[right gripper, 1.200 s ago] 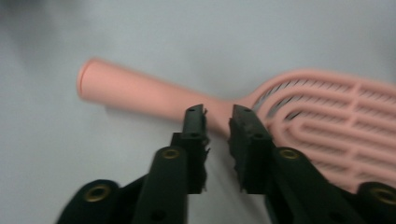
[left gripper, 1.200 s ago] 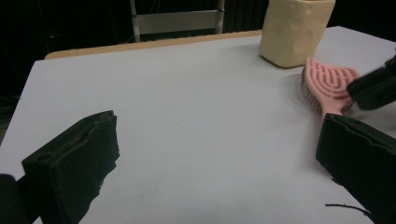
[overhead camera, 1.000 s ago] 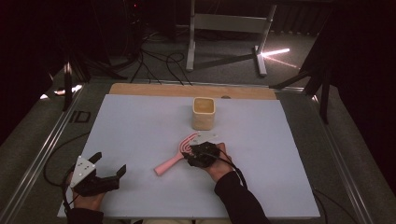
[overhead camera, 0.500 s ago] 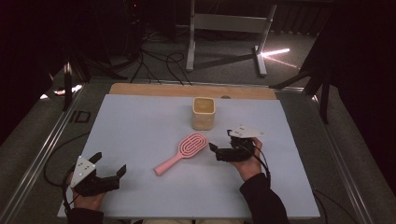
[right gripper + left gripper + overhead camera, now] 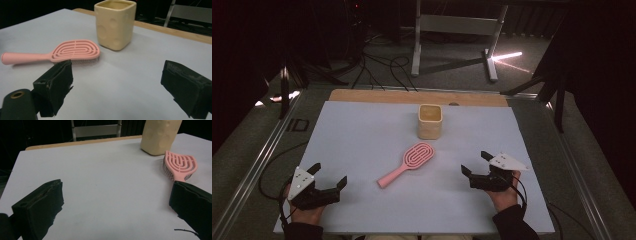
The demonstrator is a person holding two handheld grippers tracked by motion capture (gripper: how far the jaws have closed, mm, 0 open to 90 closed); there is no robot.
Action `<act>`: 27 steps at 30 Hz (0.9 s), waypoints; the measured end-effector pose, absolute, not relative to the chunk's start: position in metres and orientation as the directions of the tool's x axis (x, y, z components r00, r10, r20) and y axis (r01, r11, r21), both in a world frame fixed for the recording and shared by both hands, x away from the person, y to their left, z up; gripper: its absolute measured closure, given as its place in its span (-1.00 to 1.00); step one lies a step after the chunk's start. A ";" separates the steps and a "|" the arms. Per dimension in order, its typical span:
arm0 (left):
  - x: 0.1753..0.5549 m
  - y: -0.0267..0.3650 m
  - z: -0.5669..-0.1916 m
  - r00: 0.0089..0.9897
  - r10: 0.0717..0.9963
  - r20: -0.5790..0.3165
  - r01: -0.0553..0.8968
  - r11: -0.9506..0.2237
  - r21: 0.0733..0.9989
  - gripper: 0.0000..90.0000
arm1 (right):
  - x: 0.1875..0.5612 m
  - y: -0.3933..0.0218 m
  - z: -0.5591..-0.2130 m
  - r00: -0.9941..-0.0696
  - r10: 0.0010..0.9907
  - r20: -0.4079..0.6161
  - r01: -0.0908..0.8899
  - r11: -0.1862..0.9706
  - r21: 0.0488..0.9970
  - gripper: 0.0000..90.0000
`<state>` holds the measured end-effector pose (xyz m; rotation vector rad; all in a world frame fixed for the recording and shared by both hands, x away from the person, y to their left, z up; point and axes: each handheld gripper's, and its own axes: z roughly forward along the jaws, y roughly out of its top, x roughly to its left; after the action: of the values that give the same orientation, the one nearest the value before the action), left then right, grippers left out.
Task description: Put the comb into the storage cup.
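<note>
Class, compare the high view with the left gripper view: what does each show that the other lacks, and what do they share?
High view alone: both hand-held tools, the left tool and the right tool, each with open jaws, plus the floor cables beyond the table. Left gripper view alone: the bristles under the brush head. Both: the pink hairbrush lying flat, the cream cup behind it, and the white table.

Obstacles: brush (image 5: 408, 163) mid-table, cup (image 5: 430, 121) just behind it. Open mat (image 5: 357, 135) left, right and in front.
</note>
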<state>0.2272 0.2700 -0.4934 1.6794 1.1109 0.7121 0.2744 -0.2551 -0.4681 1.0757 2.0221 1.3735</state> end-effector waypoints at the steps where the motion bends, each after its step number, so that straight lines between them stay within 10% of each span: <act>1: 0.227 0.270 -0.493 0.413 0.910 -0.038 0.346 -0.118 0.931 -1.00 | 0.272 -0.259 -0.470 -0.581 0.812 0.056 0.342 0.181 0.922 -0.76; 27: 0.228 0.264 -0.484 0.421 0.907 0.000 0.333 -0.155 0.930 -1.00 | 0.245 -0.290 -0.489 -0.530 0.847 0.044 0.276 0.123 0.953 -0.77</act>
<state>0.2276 0.2636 -0.4842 1.7052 1.0882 0.7400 0.2451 -0.2899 -0.4892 1.0827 1.8816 1.4173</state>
